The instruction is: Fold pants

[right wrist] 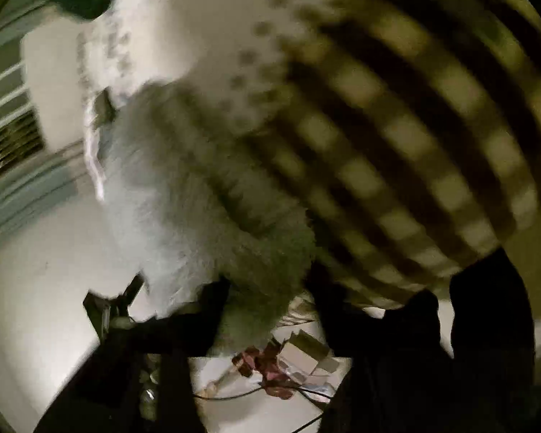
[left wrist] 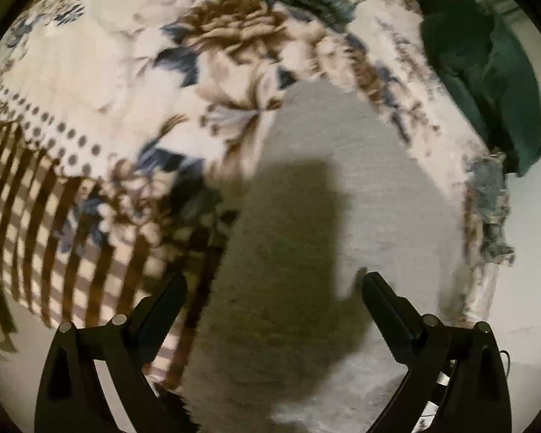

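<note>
Garment: pale grey fuzzy pants [left wrist: 317,180] lie spread on a floral blanket [left wrist: 101,72] with a brown striped border; in the right wrist view the same fabric [right wrist: 184,195] hangs over the bed edge, blurred.
Left gripper [left wrist: 274,285]: jaws wide apart, hovering above the cloth, nothing between the fingers; its shadow falls on the fabric.
Right gripper [right wrist: 270,288]: fingers apart, a fuzzy hem lobe sitting between them. Blur and darkness hide whether the pads press on it; cannot tell if it is gripped.
Surroundings: dark green cloth [left wrist: 487,83] at the far bed edge; clutter and cables on the floor [right wrist: 281,371] below the right gripper.
Risk 1: closing on blanket pile together with the pants, so the blanket lifts with the fold; cause is similar soft pile and poor contrast.
Risk 2: hem slipping out of a shallow pinch, dropping toward the floor clutter.
Risk 3: uneven fold if only one corner is held.
</note>
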The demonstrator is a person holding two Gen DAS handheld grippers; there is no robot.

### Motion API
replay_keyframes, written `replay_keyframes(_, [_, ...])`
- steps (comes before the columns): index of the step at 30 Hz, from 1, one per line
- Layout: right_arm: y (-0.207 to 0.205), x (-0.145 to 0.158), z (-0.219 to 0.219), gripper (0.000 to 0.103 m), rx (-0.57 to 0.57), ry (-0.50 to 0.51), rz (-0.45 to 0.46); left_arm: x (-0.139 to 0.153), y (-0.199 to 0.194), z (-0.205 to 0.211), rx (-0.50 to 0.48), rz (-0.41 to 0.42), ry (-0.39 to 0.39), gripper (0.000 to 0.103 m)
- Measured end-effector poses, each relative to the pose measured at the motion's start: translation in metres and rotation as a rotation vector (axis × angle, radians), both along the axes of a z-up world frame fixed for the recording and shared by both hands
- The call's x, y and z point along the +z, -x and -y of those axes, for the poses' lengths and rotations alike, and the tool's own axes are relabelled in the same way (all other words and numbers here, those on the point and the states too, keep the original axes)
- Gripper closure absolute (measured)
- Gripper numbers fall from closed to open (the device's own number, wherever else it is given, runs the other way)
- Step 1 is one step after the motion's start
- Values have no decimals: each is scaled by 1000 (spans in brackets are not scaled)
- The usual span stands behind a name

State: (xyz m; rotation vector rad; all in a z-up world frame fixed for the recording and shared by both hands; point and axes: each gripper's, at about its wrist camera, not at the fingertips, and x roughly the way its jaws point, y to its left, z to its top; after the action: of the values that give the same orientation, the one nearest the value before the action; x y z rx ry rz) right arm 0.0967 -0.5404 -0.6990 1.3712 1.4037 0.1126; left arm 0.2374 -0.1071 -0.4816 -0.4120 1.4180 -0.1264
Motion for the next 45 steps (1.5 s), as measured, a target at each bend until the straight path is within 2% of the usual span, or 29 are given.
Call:
replay_keyframes(2, [-8, 7, -10, 19, 32, -23, 90, -3, 0, 8, -35, -6, 20, 3])
replay_keyframes(5, [-23, -9, -37, 18, 115, -48, 96, -24, -2, 20, -86, -36, -56, 3])
replay_keyframes(8, [-33, -21, -58, 18, 154, -48, 86, -39, -2, 11, -90, -33, -98, 1])
replay_keyframes(10, [-38, -24, -71, 12, 181, -39, 102, -46, -3, 0, -87, -22, -105, 0])
replay_keyframes(14, [-44, -21, -83, 6, 198, -17, 131, -57, -3, -16, -93, -10, -43, 0])
replay_keyframes(19, [-61, -24, -97, 0, 215, -11, 174, -67, -1, -20, -49, -38, 152, 0])
replay_keyframes(25, [-73, -25, -112, 0, 202, -34, 200, -73, 2, -22, -27, -44, 239, 3])
replay_keyframes(27, [-74, -21, -116, 6, 191, -50, 222, -65, 5, -21, -50, -4, 271, 25])
replay_keyframes(29, [-76, -16, -123, 54, 199, -42, 244, -57, 5, -18, -68, 18, 260, 42])
replay_keyframes(30, [-79, -16, -128, 54, 204, -38, 243, -53, 6, -16, -72, 30, 264, 45])
replay_keyframes(32, [-82, -5, -130, 63, 203, -4, 260, -45, 5, -15, -70, 47, 275, 50])
replay_keyframes(36, [-81, 22, -133, 67, 210, 37, 282, -18, 10, -16, -68, 75, 289, 52])
replay_keyframes(42, [-97, 85, -130, 68, 238, 67, 326, 37, -9, -8, -47, 132, 326, 53])
replay_keyframes(45, [-110, 122, -110, 68, 255, 80, 355, 69, -26, -9, -37, 173, 347, 53])
